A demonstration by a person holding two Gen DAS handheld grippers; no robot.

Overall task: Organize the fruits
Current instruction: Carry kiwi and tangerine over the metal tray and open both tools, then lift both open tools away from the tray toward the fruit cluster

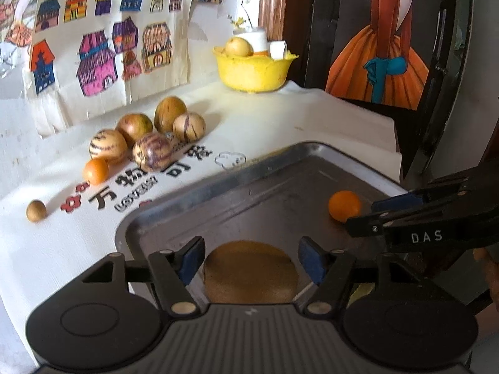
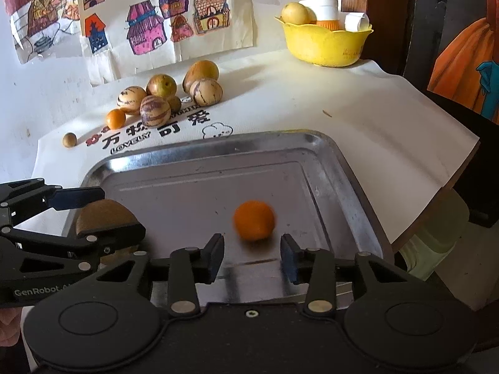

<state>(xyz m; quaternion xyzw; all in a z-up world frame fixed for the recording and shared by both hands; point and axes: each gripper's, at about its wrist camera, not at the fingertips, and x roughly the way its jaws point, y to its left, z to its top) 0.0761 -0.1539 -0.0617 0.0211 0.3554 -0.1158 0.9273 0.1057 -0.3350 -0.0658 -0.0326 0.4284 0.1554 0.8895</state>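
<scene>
A metal tray (image 1: pixel 187 199) (image 2: pixel 327 155) lies on the white tablecloth. A brown kiwi (image 1: pixel 249 271) (image 2: pixel 104 215) rests in the tray between the open fingers of my left gripper (image 1: pixel 249 263) (image 2: pixel 106 210), apart from both pads. A small orange (image 2: pixel 254 219) (image 1: pixel 344 205) lies in the tray just ahead of my open right gripper (image 2: pixel 252 257) (image 1: pixel 366 216), looking blurred. Several striped melon-like fruits (image 1: pixel 152 151) (image 2: pixel 155 110), another small orange (image 1: pixel 95 171) (image 2: pixel 115 118) and a small brown fruit (image 1: pixel 36 210) (image 2: pixel 69 139) lie on the cloth beyond the tray.
A yellow bowl (image 1: pixel 254 70) (image 2: pixel 324 43) with a pear, a jar and paper stands at the back. Drawings hang on the wall behind. A dark painting (image 1: pixel 380 37) leans at the right. The table's edge runs along the right (image 2: pixel 461 162).
</scene>
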